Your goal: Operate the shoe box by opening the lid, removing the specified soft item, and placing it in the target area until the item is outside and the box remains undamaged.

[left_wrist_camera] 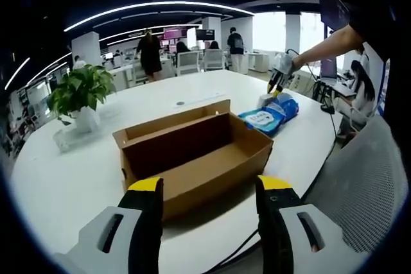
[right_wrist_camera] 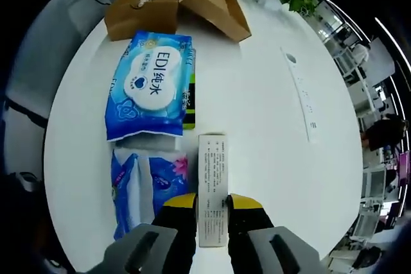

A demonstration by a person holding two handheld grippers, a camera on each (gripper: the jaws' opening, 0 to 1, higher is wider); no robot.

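Shoe box (left_wrist_camera: 192, 155) open, brown, lid up, beyond my spread left fingers (left_wrist_camera: 209, 200).
Right fingers (right_wrist_camera: 212, 206) pinch white carton (right_wrist_camera: 212, 187); blue wipes packs (right_wrist_camera: 152, 85) just left.

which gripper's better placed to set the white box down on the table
Right. The right gripper has the white box between its jaws, low over the table. The left gripper is open, facing the cardboard shoe box.

The white carton (right_wrist_camera: 212, 187) has its near end hidden between the right gripper (right_wrist_camera: 212, 205) jaws; its print is too small to read.
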